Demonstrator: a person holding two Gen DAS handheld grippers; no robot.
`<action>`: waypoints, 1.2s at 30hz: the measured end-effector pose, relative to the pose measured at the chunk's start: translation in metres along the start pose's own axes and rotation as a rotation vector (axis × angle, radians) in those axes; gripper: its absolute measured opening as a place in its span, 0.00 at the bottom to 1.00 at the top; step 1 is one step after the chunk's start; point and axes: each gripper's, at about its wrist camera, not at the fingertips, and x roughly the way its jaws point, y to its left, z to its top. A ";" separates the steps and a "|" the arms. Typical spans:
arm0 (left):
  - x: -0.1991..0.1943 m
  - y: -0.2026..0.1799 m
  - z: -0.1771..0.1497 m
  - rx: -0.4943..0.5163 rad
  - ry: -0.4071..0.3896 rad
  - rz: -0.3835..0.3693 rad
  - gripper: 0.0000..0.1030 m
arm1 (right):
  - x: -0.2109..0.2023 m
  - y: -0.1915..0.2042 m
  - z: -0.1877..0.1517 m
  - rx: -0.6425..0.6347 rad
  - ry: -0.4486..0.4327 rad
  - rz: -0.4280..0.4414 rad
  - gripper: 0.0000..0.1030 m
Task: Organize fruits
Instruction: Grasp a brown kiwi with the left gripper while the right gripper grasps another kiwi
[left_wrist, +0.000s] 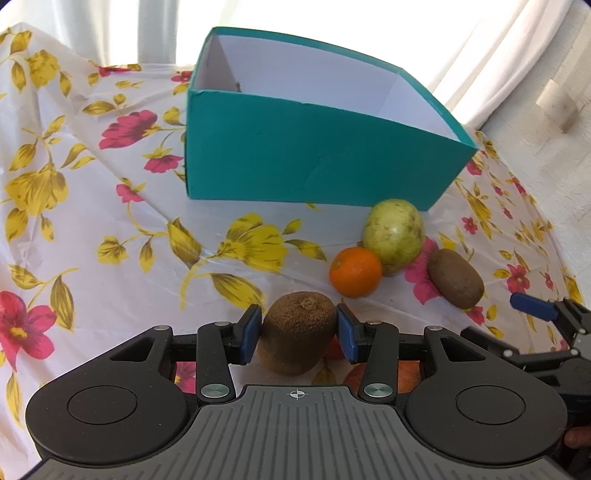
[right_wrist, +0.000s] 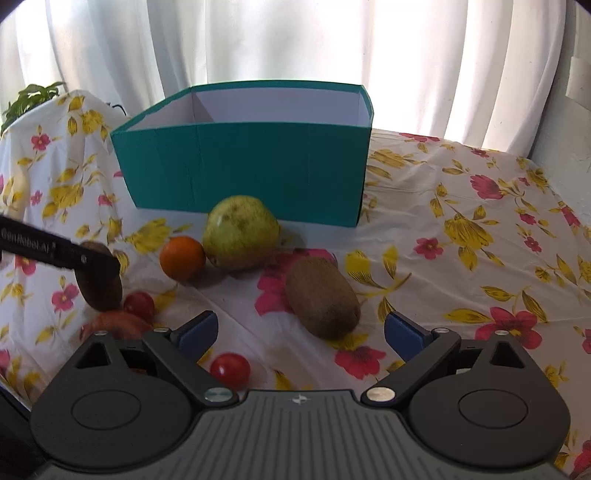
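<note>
the left tool (left_wrist: 298, 334) has its two blue pads (left_wrist: 248, 334) pressed against the sides of a brown kiwi (left_wrist: 297, 332), gripping it stem-end up, clear above the floral surface (left_wrist: 92, 221). ahead of this tool and a little to its left stands the teal box (left_wrist: 314, 158), open at the top with white inner walls; nothing can be made out inside it from here. ahead and to the right of the left tool, between it and the box, lie an orange (left_wrist: 355, 272), a green pear (left_wrist: 393, 234) touching the orange from behind, and a second kiwi (left_wrist: 455, 277) just right of the pear. under the held kiwi a bit of orange-red fruit shows, too hidden to name.

the right tool (right_wrist: 301, 330) is spread wide with nothing between its pads. the second kiwi (right_wrist: 323, 297) lies on the surface just ahead of its gap, slightly right of centre. further ahead and left sit the pear (right_wrist: 241, 232) and the orange (right_wrist: 182, 257), touching, with the box (right_wrist: 243, 173) beyond them. a cherry tomato (right_wrist: 230, 369) lies close in by the left pad, another tomato (right_wrist: 139, 305) further left. there the left tool's black finger (right_wrist: 55, 251) crosses the gripped kiwi (right_wrist: 101, 288), with a carrot-like orange thing (right_wrist: 122, 325) below it.
</note>
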 end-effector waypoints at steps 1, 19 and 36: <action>0.000 -0.002 0.000 0.002 -0.001 -0.004 0.46 | -0.001 -0.002 -0.003 0.000 0.008 -0.001 0.93; 0.003 -0.010 0.000 0.013 0.014 -0.020 0.46 | 0.020 -0.007 0.008 0.011 -0.007 -0.028 0.91; 0.000 -0.012 0.005 -0.018 -0.001 -0.007 0.47 | 0.057 -0.021 0.020 0.027 0.067 0.046 0.49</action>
